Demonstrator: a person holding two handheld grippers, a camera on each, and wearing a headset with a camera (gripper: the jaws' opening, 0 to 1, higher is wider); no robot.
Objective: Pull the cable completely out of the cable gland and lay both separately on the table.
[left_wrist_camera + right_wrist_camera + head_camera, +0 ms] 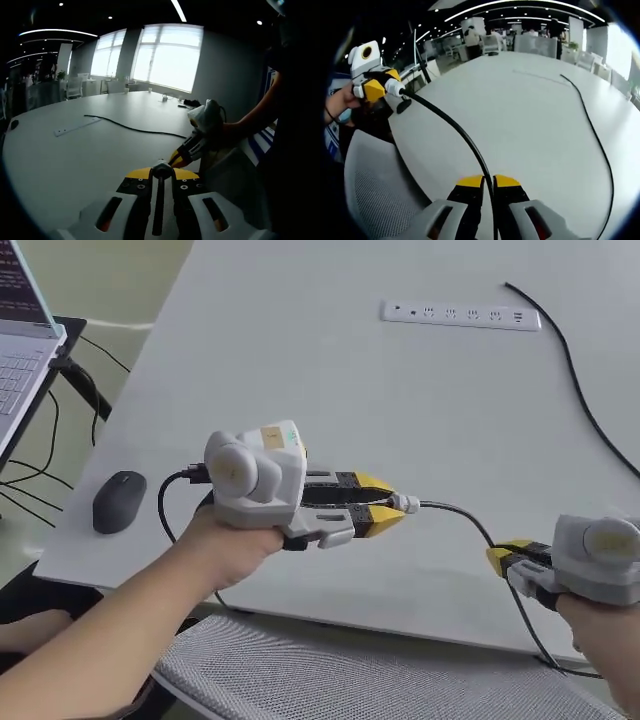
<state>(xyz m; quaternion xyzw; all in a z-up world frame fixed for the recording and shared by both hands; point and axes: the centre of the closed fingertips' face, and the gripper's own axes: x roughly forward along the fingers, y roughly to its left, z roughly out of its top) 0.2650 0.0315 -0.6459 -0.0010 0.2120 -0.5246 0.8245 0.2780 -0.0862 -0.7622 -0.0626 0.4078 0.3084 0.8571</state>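
My left gripper [385, 504] hovers over the near part of the white table [300, 360], its yellow jaws shut on a small pale cable gland [404, 504]. In the left gripper view the gland [162, 169] sits right between the jaw tips. A black cable [465, 518] comes out of the gland and curves right to my right gripper [497, 558], which is shut on it near the table's front edge. Past that gripper the cable drops below the edge. In the right gripper view the cable [455, 131] runs from the jaws [488, 181] up to the gland [395, 88] in the left gripper [379, 88].
A white power strip [460, 315] lies at the far side, with its black cord [585, 410] trailing down the right. A black mouse [118, 502] sits at the table's left edge, beside a laptop [20, 350]. A grey mesh chair [300, 670] stands below the front edge.
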